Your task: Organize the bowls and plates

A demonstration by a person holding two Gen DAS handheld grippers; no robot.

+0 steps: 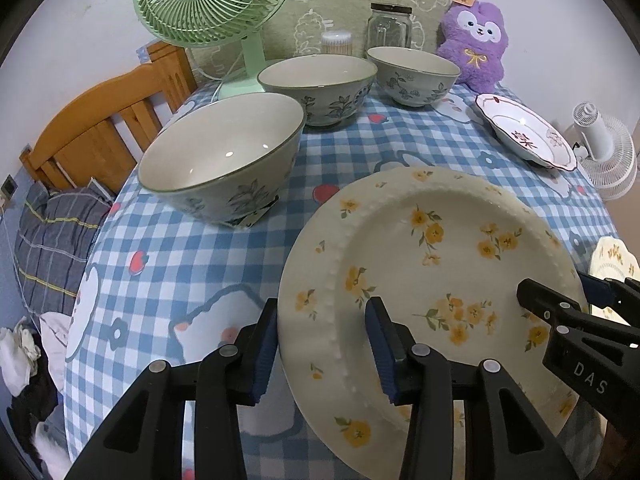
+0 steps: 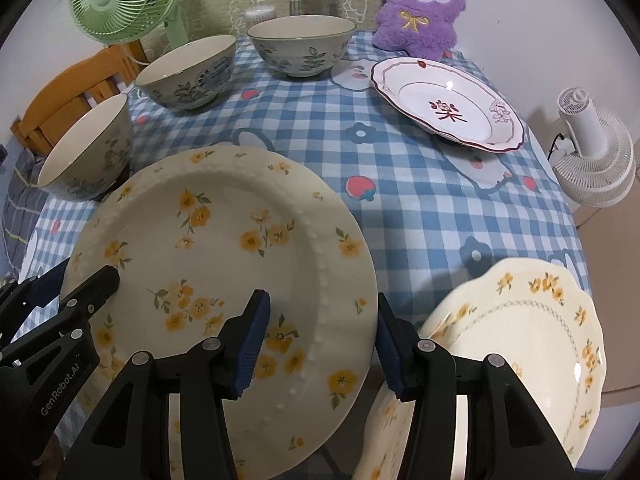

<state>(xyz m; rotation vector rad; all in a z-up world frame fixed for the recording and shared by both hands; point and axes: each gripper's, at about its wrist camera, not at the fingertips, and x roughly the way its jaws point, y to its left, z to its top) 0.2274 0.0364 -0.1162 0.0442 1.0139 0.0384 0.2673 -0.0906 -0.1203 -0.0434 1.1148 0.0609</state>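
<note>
Both your left gripper (image 1: 322, 344) and right gripper (image 2: 320, 344) pinch opposite rims of the round cream ceramic plate with yellow flowers (image 1: 432, 280); uneven lifting could slip it onto the scalloped cream plate (image 2: 520, 344).

The plate (image 1: 440, 264) looks like glazed ceramic with a beaded ridge, softly shiny. The bowls (image 1: 224, 160) are glossy glazed ceramic too. The tablecloth (image 1: 200, 264) is matt checked cloth. The jar (image 1: 389, 28) is clear glass; the toy (image 1: 476, 44) is fuzzy plush; the headboard (image 1: 96, 128) is varnished wood.

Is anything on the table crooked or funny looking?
Yes. The big yellow-flower plate is tilted, lifted off the checked tablecloth, with the left gripper and right gripper straddling opposite rims. Nothing looks spilled or broken.
</note>
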